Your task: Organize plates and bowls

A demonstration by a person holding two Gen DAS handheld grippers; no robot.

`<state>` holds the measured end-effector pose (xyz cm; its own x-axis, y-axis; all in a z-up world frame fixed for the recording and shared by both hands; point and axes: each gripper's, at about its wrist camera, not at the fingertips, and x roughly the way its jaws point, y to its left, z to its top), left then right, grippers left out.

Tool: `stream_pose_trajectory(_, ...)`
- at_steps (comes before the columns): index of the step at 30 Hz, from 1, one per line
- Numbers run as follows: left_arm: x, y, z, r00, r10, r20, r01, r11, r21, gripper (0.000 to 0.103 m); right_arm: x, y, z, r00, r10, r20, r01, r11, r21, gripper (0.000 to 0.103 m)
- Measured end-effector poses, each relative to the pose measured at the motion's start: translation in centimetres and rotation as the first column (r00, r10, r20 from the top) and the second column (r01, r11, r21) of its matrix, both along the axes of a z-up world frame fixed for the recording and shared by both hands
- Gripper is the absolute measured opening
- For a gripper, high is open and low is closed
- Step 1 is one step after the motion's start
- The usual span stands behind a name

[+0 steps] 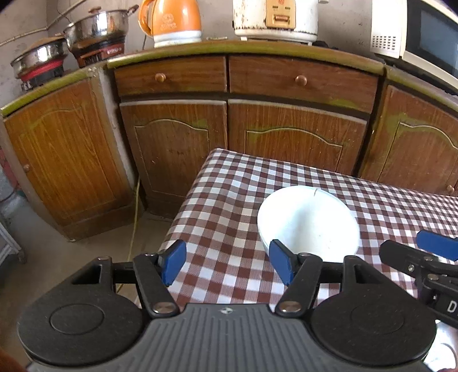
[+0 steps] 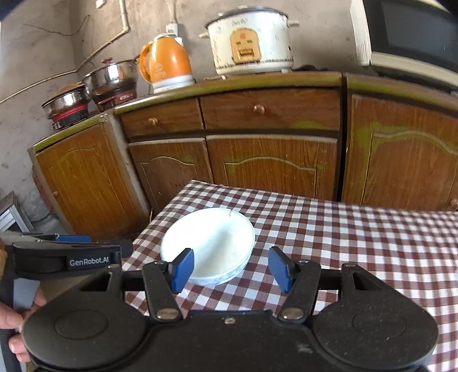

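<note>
A stack of white bowls (image 1: 307, 221) stands on the checked tablecloth (image 1: 223, 206) near the table's left end; it also shows in the right wrist view (image 2: 209, 240). My left gripper (image 1: 227, 261) is open and empty, just short of the stack, its right pad by the near rim. My right gripper (image 2: 232, 267) is open and empty, just short of the stack's near right side. The right gripper shows at the right edge of the left wrist view (image 1: 429, 257). The left gripper shows at the left of the right wrist view (image 2: 68, 251).
Wooden cabinets (image 1: 177, 143) stand close behind the table. On the counter are two steel pots (image 1: 97, 25), an orange kettle (image 1: 171, 20), a white rice cooker (image 1: 274, 17) and a microwave (image 1: 423, 34). The table's left edge (image 1: 183, 206) drops to the floor.
</note>
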<state>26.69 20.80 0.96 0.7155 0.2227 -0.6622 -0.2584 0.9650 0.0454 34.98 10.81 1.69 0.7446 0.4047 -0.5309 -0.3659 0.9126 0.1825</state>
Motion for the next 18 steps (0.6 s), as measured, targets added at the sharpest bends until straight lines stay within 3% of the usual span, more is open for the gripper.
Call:
stream_pose_trajectory(8,4.1,0.7,-2.5,0.999,-0.025,-0.027,0.024,0.999,-0.032,0.064,5.3,0.8,-2.9,0.997,-0.032,-0.075,0.034,0.999,0.022,0.070)
stream_pose_trajectory(12,5.9,0.5,-3.8,0.997,-0.058,-0.057,0.057,0.998,-0.024,0.050,7.4,1.7,-4.4,0.994,-0.026,-0.108,0.028,0.999,0.015,0.069)
stream_pose_trajectory(14,6.7,0.4,-4.5,0.995,-0.072,-0.067,0.072,0.997,-0.014,0.048,8.4,2.1,-5.2,0.991,-0.030,-0.128,0.030,1.000,0.003,0.069)
stream_pose_trajectory(18,7.9,0.6,-5.4,0.995,-0.078,-0.063,0.077,0.997,-0.021,0.050,10.3,2.7,-6.7,0.985,-0.031,-0.169,0.032,0.999,0.002,0.069)
